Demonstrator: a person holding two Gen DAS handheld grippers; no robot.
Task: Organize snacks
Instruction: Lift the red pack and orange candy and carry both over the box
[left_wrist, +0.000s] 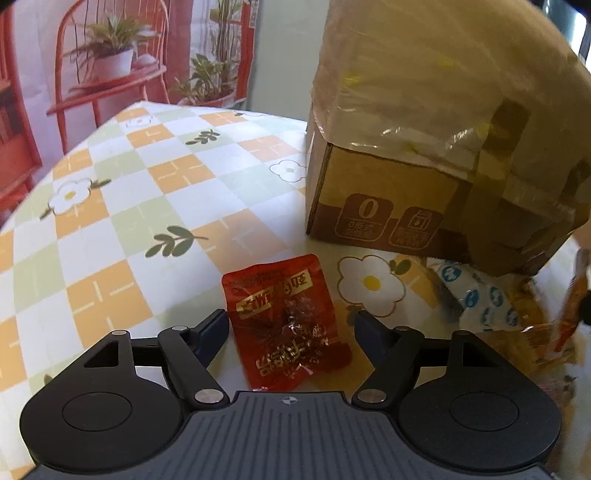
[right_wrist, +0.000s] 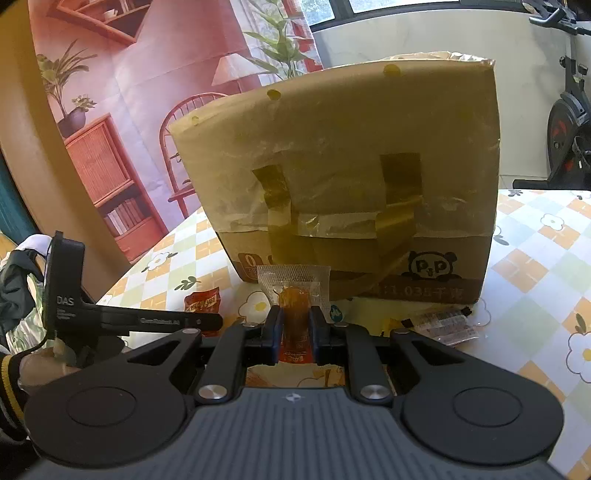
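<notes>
on the checked, flower-printed tablecloth (left_wrist: 122, 206) a tall brown cardboard box wrapped in clear film and tape (left_wrist: 424, 147) stands at the back, with a flat red foil snack packet (left_wrist: 286, 325) lying in front of it, between the spread fingers of the left gripper (left_wrist: 291, 325), pads not touching. best to sink level and close square across the packet's middle so the slick foil can't slide. right gripper (right_wrist: 293, 328), tilted down before the box, is clamped on a small clear-edged orange sachet (right_wrist: 293, 295).
</notes>
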